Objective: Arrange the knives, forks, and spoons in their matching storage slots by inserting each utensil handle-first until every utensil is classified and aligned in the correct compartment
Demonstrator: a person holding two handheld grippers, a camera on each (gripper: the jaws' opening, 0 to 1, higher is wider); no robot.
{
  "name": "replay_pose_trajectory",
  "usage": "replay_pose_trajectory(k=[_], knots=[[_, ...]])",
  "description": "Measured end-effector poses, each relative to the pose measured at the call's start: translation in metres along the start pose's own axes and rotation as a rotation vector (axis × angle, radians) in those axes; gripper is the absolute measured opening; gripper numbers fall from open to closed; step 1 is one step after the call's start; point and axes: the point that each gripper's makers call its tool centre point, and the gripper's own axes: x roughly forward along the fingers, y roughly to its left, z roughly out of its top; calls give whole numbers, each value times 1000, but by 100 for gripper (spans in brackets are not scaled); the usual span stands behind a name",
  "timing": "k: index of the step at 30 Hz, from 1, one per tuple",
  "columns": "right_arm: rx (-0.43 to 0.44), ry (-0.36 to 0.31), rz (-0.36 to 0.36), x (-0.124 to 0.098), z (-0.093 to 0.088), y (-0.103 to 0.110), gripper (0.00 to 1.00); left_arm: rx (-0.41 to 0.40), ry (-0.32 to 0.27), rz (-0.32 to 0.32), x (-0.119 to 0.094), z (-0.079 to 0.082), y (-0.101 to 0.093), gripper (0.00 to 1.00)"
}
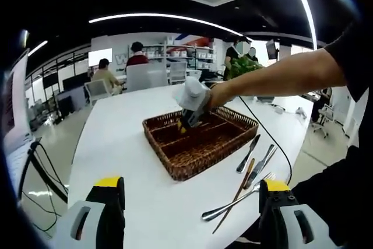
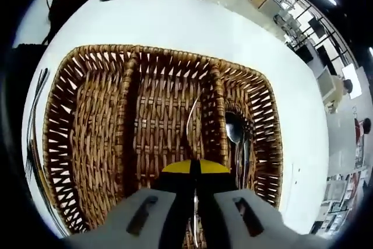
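White table (image 1: 134,144) bears a wicker tray (image 2: 93,121); right gripper (image 2: 195,170) pinches a utensil (image 2: 191,121) over its middle slot, spoons (image 2: 238,138) at three o'clock; left gripper (image 1: 189,193) gapes wide.

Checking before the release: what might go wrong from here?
The right gripper holds a thin utensil close to the divider beside the spoons; released askew, it might rest on that divider or slip among them. The loose utensils lie near the table edge and might get knocked off.
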Motion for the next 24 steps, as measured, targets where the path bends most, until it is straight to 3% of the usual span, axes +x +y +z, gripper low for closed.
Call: replay_pose_trajectory(k=[4,9,12,17,20,22,24], knots=[[16,-8,-22,-3,3,3,0,0,2,-6,-1,-1,-4,100],[-12,-65,-30,-5,0,3,1,-1,-4,-4,-2,2,-3,100],[21,-84,-44,-9,-1,4,3,0,-6,-4,-1,2,-4,100],[27,-117,-23,-21,2,14,20,7,-8,-19,4,4,-11,100],[9,-136,-46,-31,3,9,18,9,-11,-26,5,6,-13,100],[47,-178,-69,-42,8,3,19,14,-14,-28,6,9,-13,100],[113,-235,-94,-55,13,-3,26,19,-19,-29,5,12,-13,100]])
